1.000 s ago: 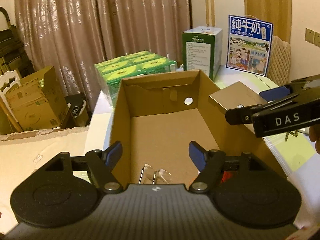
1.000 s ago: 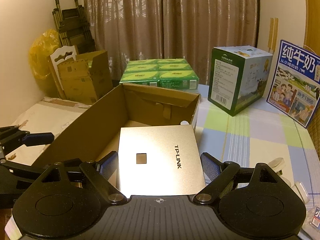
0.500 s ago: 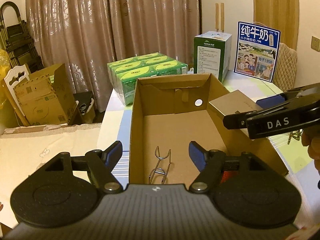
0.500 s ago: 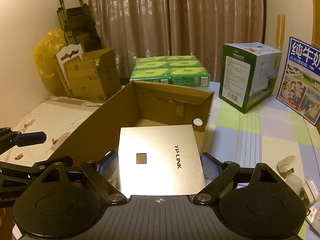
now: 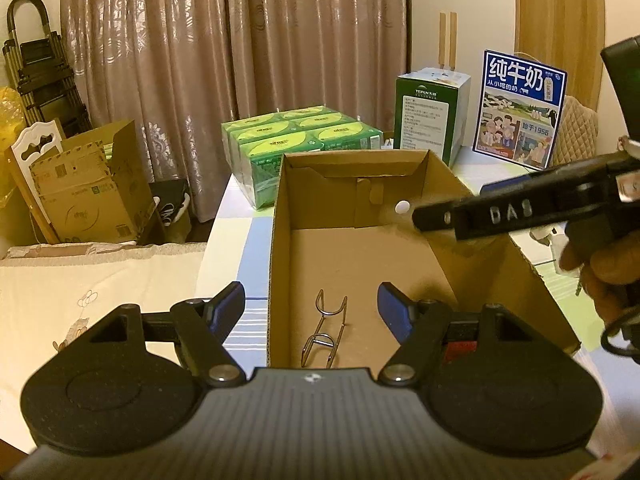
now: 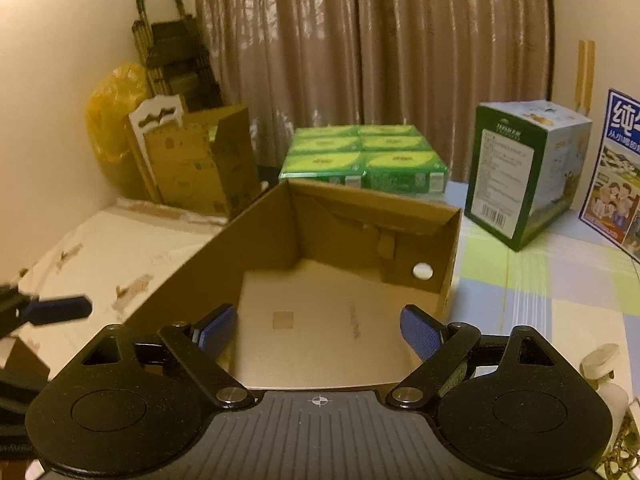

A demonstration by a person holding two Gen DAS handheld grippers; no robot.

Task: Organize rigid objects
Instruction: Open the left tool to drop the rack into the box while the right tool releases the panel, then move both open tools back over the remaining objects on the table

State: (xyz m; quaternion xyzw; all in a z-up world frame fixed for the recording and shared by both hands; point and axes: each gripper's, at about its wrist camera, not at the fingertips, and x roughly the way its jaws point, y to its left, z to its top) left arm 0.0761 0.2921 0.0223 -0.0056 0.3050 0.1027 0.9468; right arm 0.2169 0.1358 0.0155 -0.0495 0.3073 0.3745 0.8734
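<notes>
An open brown cardboard box (image 5: 280, 216) stands on the table in front of both grippers. A bent wire holder (image 5: 326, 330) lies on its floor at the near end. In the right wrist view a gold TP-LINK box (image 6: 316, 340) lies inside the cardboard box (image 6: 448, 256), below and between the fingers. My right gripper (image 6: 318, 326) is open with a gap on both sides of the gold box; it also shows in the left wrist view (image 5: 440, 218), over the box's right wall. My left gripper (image 5: 311, 308) is open and empty at the box's near left wall.
Green drink cartons (image 5: 296, 140), a green and white carton (image 5: 428, 112) and a blue milk box (image 5: 520, 108) stand behind the cardboard box. White clips (image 6: 600, 364) lie on the checked tablecloth at the right. Another cardboard box (image 5: 84, 184) and a folded trolley (image 5: 40, 80) stand at the left.
My right gripper has opened and let go of the gold TP-LINK box, which now lies lower inside the cardboard box. My left gripper has drawn back a little.
</notes>
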